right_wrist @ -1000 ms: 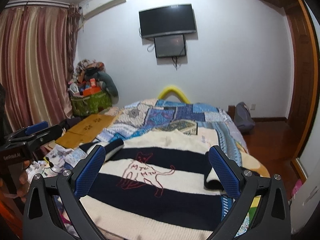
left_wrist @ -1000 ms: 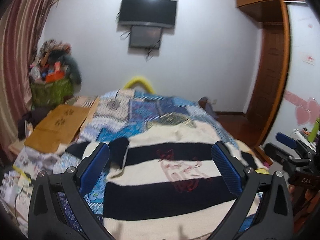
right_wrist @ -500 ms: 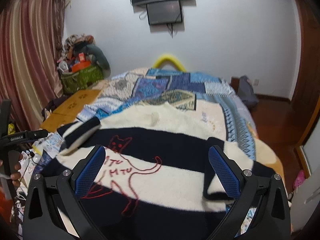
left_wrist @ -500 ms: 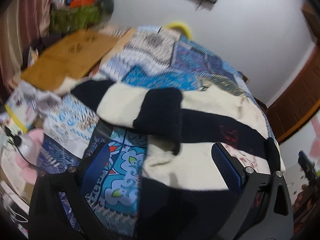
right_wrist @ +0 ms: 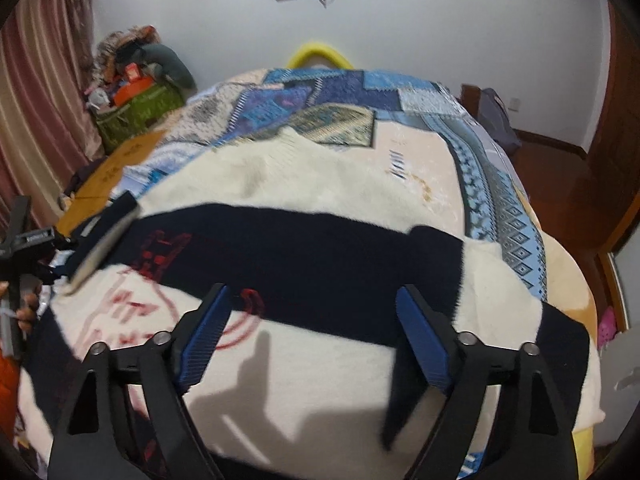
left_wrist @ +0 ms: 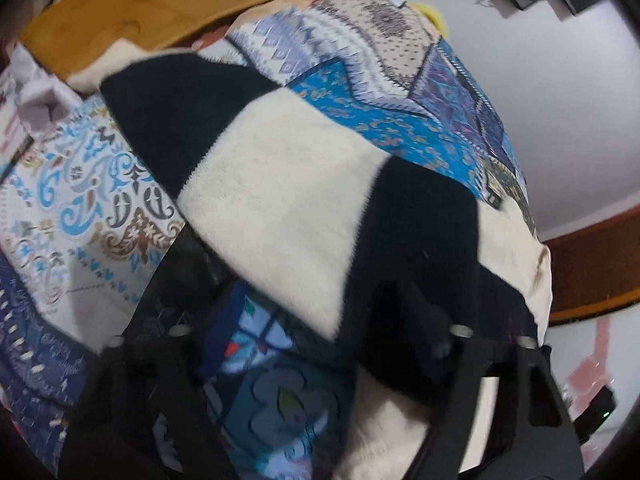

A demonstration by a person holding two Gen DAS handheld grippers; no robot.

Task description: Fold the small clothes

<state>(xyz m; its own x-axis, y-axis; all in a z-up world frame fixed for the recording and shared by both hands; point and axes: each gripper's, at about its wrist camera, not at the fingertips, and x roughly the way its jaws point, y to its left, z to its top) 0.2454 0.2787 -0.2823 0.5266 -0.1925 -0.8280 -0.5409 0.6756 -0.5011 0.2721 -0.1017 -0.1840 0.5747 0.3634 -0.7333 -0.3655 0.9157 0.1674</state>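
Sweater [right_wrist: 320, 248] of fuzzy knit, banded in broad cream and navy stripes, spread flat on a bed under a patchwork quilt [right_wrist: 500, 208] printed with blue, white and beige geometric and paisley panels. A red outline drawing with lettering [right_wrist: 132, 308] crosses the chest; its left part is blurred and cannot be read. In the right wrist view the right gripper [right_wrist: 316, 332] hangs just above the sweater's middle, its jaws spread wide, the ribbed blue pads [right_wrist: 204, 340] bare and casting shadows on a cream stripe. A sleeve [right_wrist: 104, 236], navy with a cream edge, is raised off the sweater's left side, motion-blurred.

In the left wrist view the same sleeve [left_wrist: 280, 208] fills the centre as alternating navy and cream blocks with a soft, napped surface, draped over the left gripper [left_wrist: 304, 320]. The sleeve hides the fingertips and the frame is smeared, so whether these jaws are apart or pinching cloth cannot be told. Quilt [left_wrist: 80, 200] shows below and left of the sleeve. A flat brown cardboard sheet [left_wrist: 120, 12] lies beyond the bed edge, cut off at the top. A yellow curved bar [right_wrist: 320, 54] rises past the bed's far end against a white wall.
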